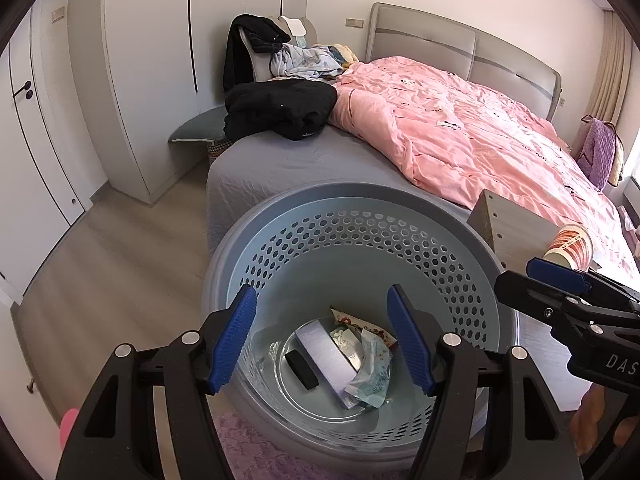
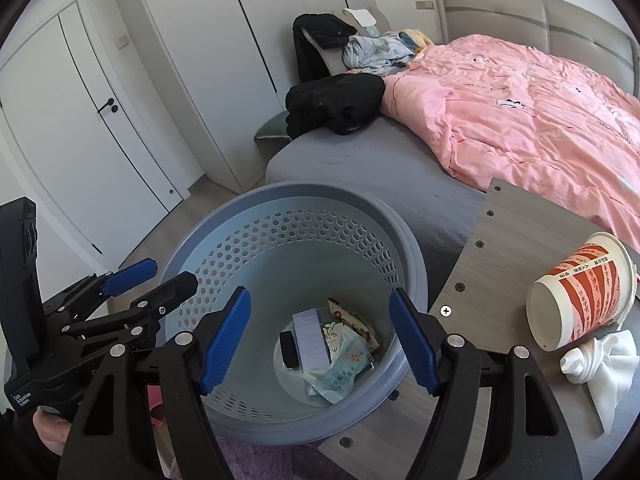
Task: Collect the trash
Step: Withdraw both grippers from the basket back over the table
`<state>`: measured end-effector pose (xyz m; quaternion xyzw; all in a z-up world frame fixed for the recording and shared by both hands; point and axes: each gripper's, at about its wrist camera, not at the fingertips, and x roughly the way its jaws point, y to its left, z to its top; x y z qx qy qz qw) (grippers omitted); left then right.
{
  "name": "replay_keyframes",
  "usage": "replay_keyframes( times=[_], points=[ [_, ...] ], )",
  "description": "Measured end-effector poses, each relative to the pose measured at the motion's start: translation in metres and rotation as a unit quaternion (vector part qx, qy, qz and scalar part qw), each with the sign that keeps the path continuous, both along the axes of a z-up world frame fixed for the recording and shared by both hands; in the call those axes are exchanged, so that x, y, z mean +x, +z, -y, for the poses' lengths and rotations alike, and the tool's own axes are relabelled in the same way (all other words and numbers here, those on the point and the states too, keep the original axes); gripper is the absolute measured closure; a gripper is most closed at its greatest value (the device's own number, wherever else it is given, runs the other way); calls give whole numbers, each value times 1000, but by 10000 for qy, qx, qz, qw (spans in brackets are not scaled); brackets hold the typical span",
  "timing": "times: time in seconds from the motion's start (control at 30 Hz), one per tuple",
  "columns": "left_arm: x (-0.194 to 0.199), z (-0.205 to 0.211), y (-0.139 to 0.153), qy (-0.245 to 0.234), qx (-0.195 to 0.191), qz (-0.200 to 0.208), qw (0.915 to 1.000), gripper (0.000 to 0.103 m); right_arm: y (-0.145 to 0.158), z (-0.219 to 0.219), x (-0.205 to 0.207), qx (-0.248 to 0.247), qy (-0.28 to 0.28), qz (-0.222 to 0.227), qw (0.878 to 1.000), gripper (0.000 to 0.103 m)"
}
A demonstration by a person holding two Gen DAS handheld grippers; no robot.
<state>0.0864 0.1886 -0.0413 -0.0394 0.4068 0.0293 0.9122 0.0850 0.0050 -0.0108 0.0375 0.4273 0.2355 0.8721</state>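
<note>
Over the basket (image 2: 280,216), our left gripper (image 1: 322,340) hangs released and empty above the wrappers (image 2: 340,364) already in its bottom. Our right gripper (image 2: 320,344) is likewise released. Right of the basket, on the worktop (image 2: 492,280), lie a paper cup (image 2: 580,292) and tissue (image 2: 600,368); we judge the cup's rim the surest grasp.

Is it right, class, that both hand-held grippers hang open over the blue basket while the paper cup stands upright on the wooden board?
Not quite. The paper cup lies on its side on the wooden board, as the right wrist view shows. The rest holds: the left hand-held gripper and the right hand-held gripper hang open over the blue basket.
</note>
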Motion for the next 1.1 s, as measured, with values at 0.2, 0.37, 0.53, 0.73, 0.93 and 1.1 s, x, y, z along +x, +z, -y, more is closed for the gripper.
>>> replay_keyframes(
  times=[0.2,0.37,0.53,0.73,0.93,1.1],
  points=[
    [-3,9,3,-114,-14,18,9999,38,4,14,-9,42,-153,23,9999,32],
    [-5,19,6,-254,-36,36,9997,38,7,32,-20,64,-344,61,9994,32],
    [-8,36,8,-431,-56,51,9990,38,10,56,-30,73,-610,88,9981,31],
    [-11,58,13,-665,-99,89,9977,38,11,86,-42,49,-946,116,9954,30],
    [-13,84,15,-925,-104,83,9956,38,13,114,-55,59,-1257,161,9919,30],
    [-14,108,18,-1131,-84,112,9935,38,13,140,-66,98,-1505,188,9884,30]
  ],
)
